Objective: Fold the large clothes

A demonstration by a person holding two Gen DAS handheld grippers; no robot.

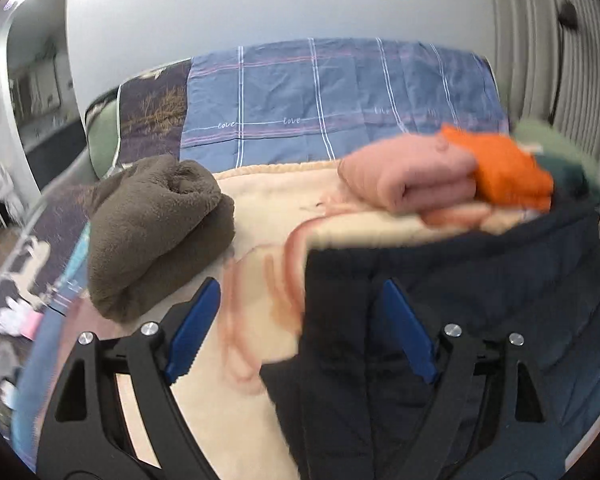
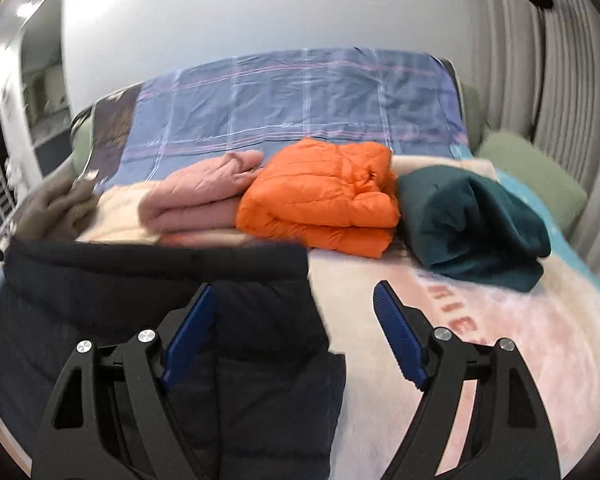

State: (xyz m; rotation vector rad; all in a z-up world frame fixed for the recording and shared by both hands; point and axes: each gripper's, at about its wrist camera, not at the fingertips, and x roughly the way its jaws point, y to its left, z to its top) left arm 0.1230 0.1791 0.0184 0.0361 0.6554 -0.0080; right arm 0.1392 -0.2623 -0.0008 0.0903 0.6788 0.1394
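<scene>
Starting from the left, a brown fleece bundle (image 1: 156,232) sits folded on the cream blanket (image 1: 260,200). Your left gripper (image 1: 300,328) has its jaws wide apart, nothing pressed between them, over the near left edge of the black puffer jacket (image 1: 480,300). Your right gripper (image 2: 296,332) is also spread open at the jacket's right edge. Behind the jacket lie a pink jacket (image 2: 196,200), an orange jacket (image 2: 324,196) and a dark green garment (image 2: 472,220), all folded
</scene>
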